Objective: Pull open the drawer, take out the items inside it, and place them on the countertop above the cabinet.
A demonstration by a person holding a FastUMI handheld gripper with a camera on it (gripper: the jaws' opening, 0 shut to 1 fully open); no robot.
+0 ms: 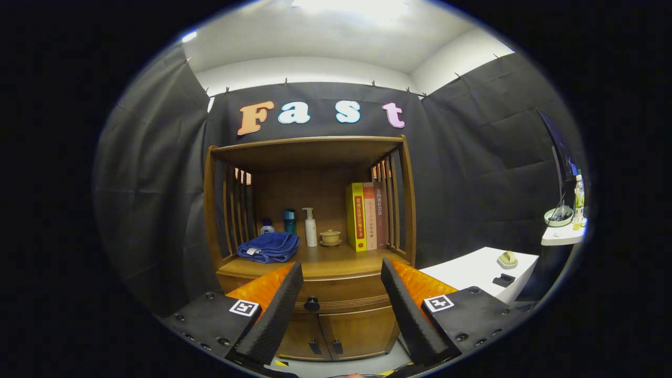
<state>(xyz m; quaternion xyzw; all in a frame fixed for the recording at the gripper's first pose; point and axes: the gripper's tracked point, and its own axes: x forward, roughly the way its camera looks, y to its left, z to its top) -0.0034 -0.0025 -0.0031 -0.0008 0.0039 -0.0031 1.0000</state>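
The gripper (341,273) is held in front of a wooden cabinet (310,283), its jaws spread wide apart and holding nothing. The drawer (336,299) sits in the cabinet front directly below the countertop (325,261) and is fully closed. Its round dark knob (312,304) lies between the jaws, nearer the left one, and is touched by neither. What the drawer contains cannot be seen.

Below the drawer are two closed cabinet doors (336,333), each with a small dark handle near the centre seam.

On the countertop, under the cabinet's slatted hutch, reckoned from the knob: a folded blue towel (268,247) lies above and to the left, near the front edge. Behind the towel, against the back panel, stand a small white bottle with a dark cap (267,227) and a teal canister (289,221). A white pump bottle (311,228) stands upright almost straight above the knob, and just to its right sits a small lidded cup on a saucer (331,238). Further right, a row of upright books (366,216) rests against the right-hand slats.

Well to the right of the cabinet stands a white bench (472,270) carrying a small pale object and a flat dark object, both too small to identify.
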